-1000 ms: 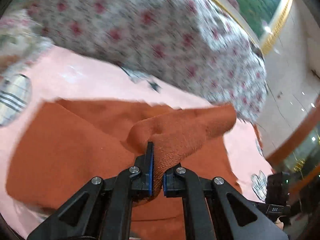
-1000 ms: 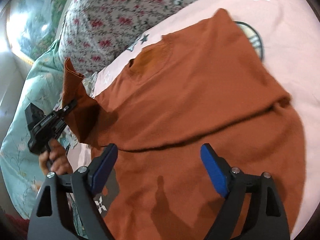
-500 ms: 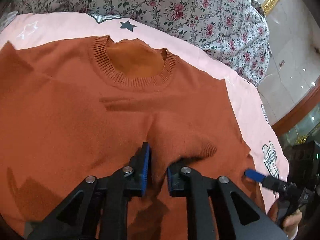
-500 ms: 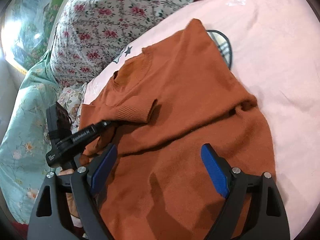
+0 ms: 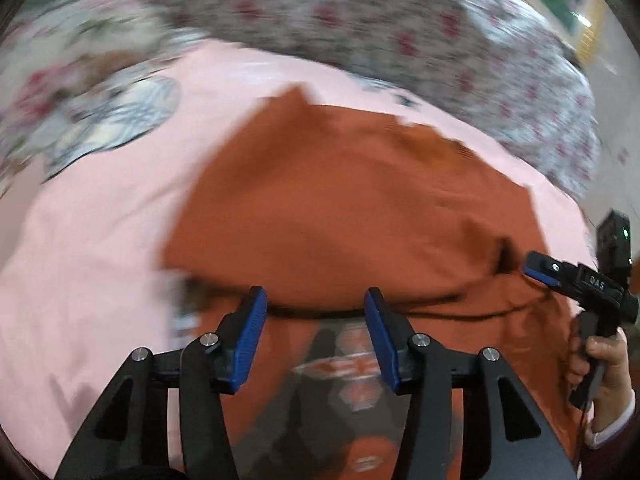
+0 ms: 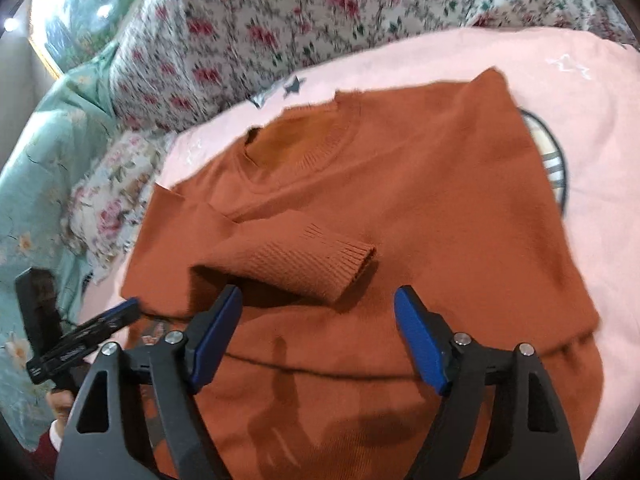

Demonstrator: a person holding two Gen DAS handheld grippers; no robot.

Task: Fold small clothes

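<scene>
Sleeve [image 6: 304,264] now dropped across orange sweater [image 6: 420,200], floral quilt [image 6: 280,28] behind, pink sheet [image 6: 600,128] beneath

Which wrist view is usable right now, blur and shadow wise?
Left wrist view: heavy motion smear across the orange sweater and floral bedding; only the left hand-held gripper stays sharp. Right wrist view: mostly crisp, the sleeve cuff ribbing is readable, slight smear at the top, and gripper shadows fall on the sweater's lower part. Both show fisheye bending and dark corners.
</scene>
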